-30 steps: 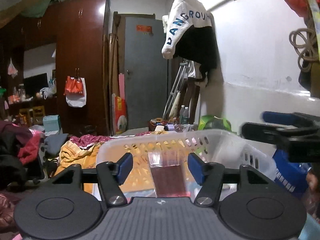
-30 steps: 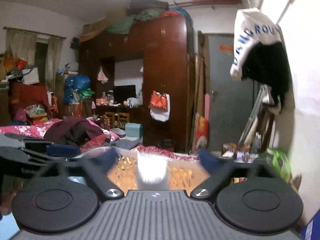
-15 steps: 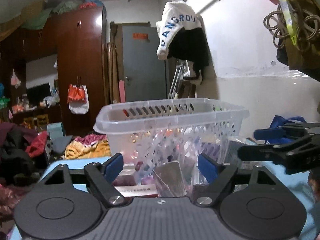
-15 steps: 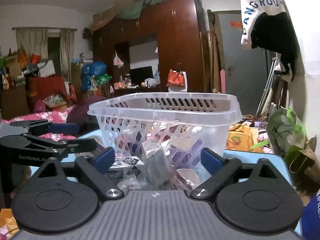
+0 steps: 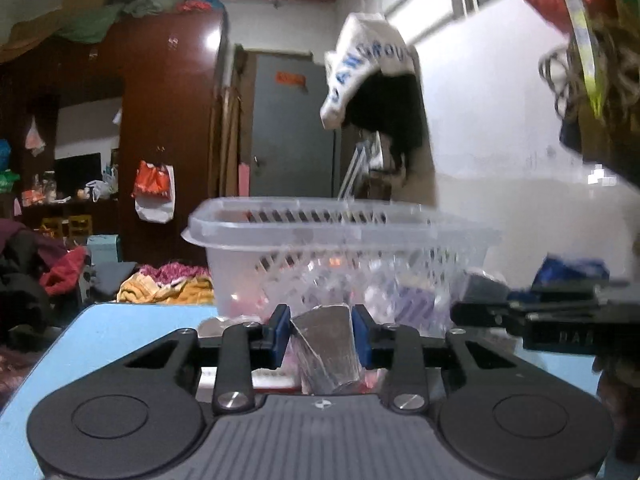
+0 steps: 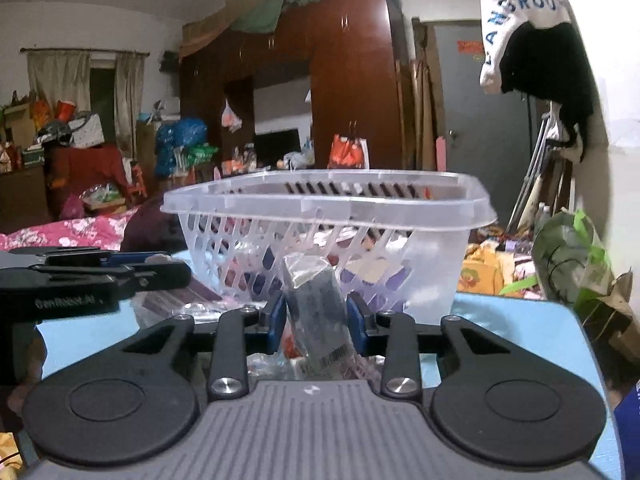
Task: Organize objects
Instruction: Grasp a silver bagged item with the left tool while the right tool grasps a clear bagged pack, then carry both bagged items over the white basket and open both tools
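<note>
A silvery packet sits pinched in the left gripper jaws and a dark packet in the right gripper jaws, both low over the blue tabletop beside the partly filled basket, with loose packets left.

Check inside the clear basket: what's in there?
Through the lattice wall of the clear basket, packets show in purple, red and white, lying low. The rim, the glare and the packet held by the right gripper hide their count and kind.
</note>
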`<state>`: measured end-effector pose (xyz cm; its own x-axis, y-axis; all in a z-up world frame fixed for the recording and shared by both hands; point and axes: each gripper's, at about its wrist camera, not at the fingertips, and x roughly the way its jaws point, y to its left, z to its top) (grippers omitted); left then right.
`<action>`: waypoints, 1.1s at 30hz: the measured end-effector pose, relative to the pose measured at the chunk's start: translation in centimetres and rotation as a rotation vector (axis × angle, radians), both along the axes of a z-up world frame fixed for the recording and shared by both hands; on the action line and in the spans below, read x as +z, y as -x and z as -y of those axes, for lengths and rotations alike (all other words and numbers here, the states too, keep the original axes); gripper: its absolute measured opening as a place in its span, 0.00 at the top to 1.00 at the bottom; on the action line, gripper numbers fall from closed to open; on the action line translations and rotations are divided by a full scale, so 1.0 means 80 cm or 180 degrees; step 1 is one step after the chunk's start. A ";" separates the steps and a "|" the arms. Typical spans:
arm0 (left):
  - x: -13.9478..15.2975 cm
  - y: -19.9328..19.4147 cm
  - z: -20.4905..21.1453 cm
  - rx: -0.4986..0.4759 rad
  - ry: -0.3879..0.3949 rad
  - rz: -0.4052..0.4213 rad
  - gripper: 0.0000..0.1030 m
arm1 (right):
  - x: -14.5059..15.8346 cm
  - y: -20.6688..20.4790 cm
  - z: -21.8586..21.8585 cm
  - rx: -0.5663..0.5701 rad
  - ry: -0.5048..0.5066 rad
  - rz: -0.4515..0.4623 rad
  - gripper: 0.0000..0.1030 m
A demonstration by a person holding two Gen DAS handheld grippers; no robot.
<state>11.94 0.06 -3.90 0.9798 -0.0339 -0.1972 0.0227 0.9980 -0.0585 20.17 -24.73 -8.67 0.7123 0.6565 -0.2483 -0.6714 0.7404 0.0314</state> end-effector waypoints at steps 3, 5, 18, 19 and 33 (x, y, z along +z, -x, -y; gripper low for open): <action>0.000 0.012 -0.003 0.0054 0.0057 0.0183 0.64 | 0.003 0.005 0.003 -0.0055 -0.0062 0.0107 0.64; 0.000 0.016 -0.004 0.0053 0.0063 0.0263 0.64 | 0.005 0.006 0.002 -0.0053 -0.0087 0.0199 0.64; 0.002 0.021 -0.019 0.0018 0.0261 0.0393 0.64 | 0.008 0.018 0.005 -0.0006 -0.0252 0.0481 0.64; 0.002 0.021 -0.020 0.0014 0.0268 0.0388 0.64 | 0.008 0.019 0.006 -0.0014 -0.0267 0.0495 0.64; 0.000 0.021 -0.024 0.0009 0.0314 0.0410 0.64 | 0.009 0.022 0.006 -0.0074 -0.0335 0.0567 0.64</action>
<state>10.24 1.96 -3.89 0.9969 -0.0440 -0.0658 0.0335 0.9876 -0.1531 18.43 -25.25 -7.92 0.7542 0.6549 -0.0481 -0.6560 0.7547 -0.0084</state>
